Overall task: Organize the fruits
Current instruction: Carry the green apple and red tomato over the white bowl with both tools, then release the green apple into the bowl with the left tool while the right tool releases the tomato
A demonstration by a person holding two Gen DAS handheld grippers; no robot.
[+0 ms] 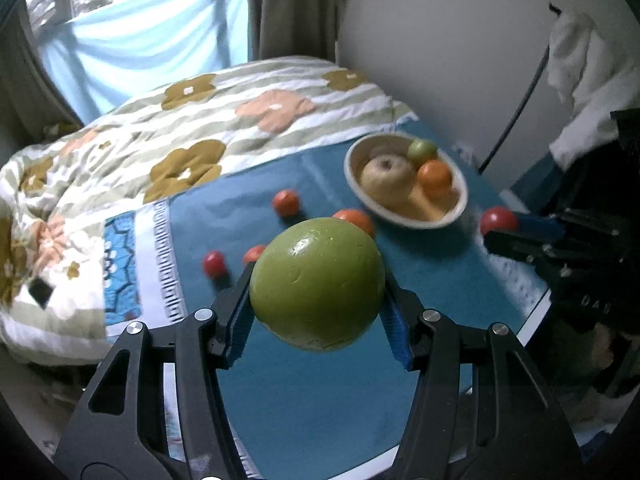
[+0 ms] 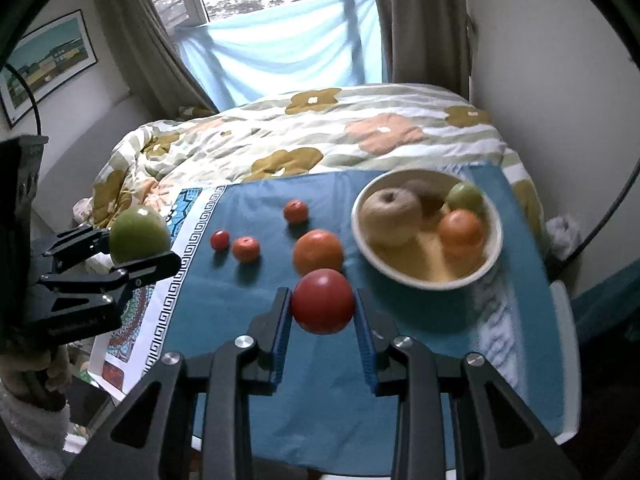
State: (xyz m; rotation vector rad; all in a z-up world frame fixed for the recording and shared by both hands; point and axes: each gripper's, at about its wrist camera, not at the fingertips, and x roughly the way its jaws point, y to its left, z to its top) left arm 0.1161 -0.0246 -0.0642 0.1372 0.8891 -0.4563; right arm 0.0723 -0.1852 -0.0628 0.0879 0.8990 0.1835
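Both grippers were loaded, apparently so two fruits could go in together: the left gripper [image 1: 318, 300] clamped a green apple [image 1: 318, 284] aloft, and the right gripper [image 2: 322, 316] pinched a red fruit [image 2: 323, 301]. The bowl [image 2: 494, 248] sat at two o'clock, already crowded. An orange [image 2: 318, 251] lay at twelve, just beyond the red fruit.
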